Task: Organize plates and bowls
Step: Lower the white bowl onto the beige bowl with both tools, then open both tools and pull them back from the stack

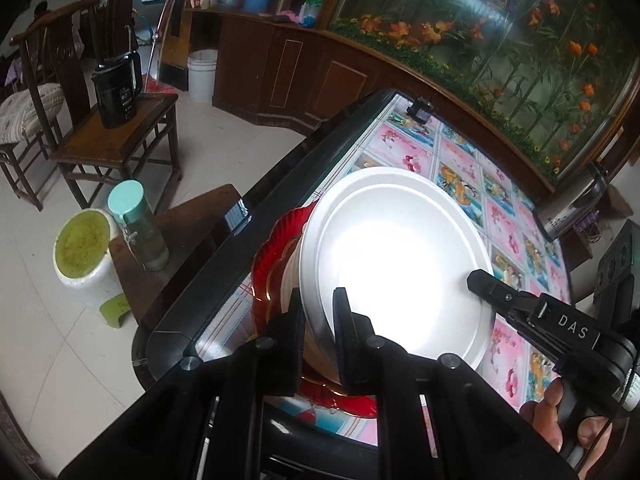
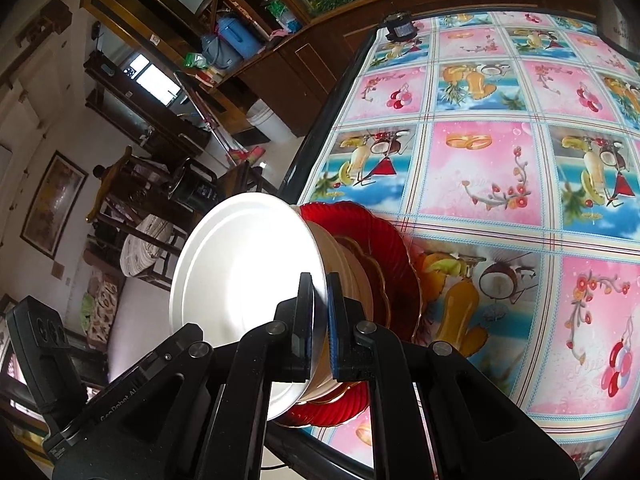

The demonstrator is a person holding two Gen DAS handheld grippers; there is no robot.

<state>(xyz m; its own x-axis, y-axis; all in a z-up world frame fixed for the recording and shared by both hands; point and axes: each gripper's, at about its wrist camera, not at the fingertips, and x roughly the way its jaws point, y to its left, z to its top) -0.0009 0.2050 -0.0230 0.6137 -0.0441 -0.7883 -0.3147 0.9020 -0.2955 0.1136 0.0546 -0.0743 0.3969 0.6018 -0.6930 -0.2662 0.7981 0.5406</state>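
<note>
Both grippers clamped the rim of the white plate [image 1: 400, 256] on the stack.

Left gripper [image 1: 320, 300] pinched the plate's near edge between its pads; the right gripper [image 2: 319, 284] gripped the opposite rim, a hand [image 1: 560, 420] on its handle. Beneath sat cream dishes [image 2: 352, 272] and a red scalloped plate [image 2: 396, 248], near the edge of the table [image 2: 500, 168] with its patterned cloth.

White plate [image 1: 400, 256] over cream bowls [image 2: 344, 264] and red, gold-edged scalloped plates [image 2: 376, 232]; table [image 2: 480, 168] checked pink and blue with fruit prints.
</note>
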